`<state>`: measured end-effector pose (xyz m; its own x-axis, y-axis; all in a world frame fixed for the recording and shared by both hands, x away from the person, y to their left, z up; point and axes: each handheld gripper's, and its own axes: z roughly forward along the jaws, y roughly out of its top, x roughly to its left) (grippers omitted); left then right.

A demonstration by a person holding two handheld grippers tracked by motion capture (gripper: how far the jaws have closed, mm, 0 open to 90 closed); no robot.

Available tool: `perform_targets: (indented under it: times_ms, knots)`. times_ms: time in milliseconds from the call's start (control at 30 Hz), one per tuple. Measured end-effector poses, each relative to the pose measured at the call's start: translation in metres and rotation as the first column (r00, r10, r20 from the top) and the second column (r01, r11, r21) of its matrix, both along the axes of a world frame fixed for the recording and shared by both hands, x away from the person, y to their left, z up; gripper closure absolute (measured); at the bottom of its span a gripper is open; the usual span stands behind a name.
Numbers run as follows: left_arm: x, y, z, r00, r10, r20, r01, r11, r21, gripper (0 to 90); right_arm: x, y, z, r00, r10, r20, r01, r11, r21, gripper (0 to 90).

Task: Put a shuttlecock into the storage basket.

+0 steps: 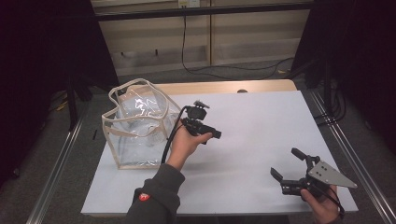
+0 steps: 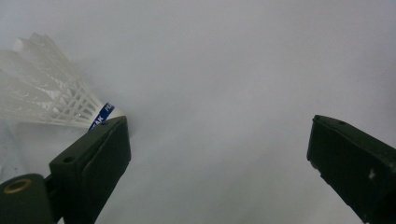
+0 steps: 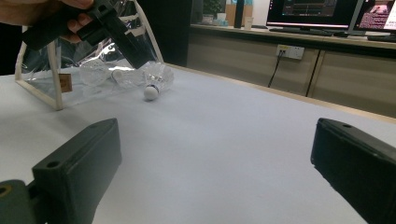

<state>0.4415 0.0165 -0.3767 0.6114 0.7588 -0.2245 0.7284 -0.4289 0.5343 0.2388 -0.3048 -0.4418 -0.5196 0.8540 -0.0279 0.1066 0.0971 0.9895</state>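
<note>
A white feather shuttlecock (image 3: 154, 81) with a blue band lies on its side on the white table (image 1: 261, 126), right beside a clear plastic bag (image 1: 137, 123) with beige trim. My left gripper (image 1: 205, 128) hovers just above that shuttlecock, held by a hand in a dark sleeve. In the left gripper view its jaws stand wide apart and the shuttlecock (image 2: 51, 100) lies just beyond the left jaw, untouched. My right gripper (image 1: 286, 162) is low over the table's near right corner, jaws wide apart, with nothing between them.
Inside the bag (image 3: 56, 79) lie what look like more shuttlecocks (image 3: 100, 72), blurred by the plastic. A wooden table edge (image 1: 224, 86) runs along the back. Metal rails (image 1: 348, 149) flank the table. Monitors (image 3: 313, 11) stand on a counter far behind.
</note>
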Motion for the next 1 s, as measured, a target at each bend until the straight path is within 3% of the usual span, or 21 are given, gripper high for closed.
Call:
perform_targets:
  times_ms: [433,667,1000]
  knots:
    - [0.009,0.005,-0.013,0.9959,0.090,-0.010,-0.090,0.9959,0.013,7.1,0.000,0.001,0.000,1.0000,0.003,0.001,-0.003,1.0000,-0.005,1.7]
    - [0.015,0.008,-0.018,0.9925,0.117,-0.037,-0.116,0.9932,0.010,7.8,0.000,0.000,0.000,1.0000,0.003,0.001,-0.003,1.0000,-0.002,1.7]
    - [0.017,0.005,-0.025,0.9882,0.152,-0.018,-0.152,0.9882,0.021,9.4,0.000,0.001,0.000,1.0000,0.004,0.001,-0.004,1.0000,-0.004,1.7]
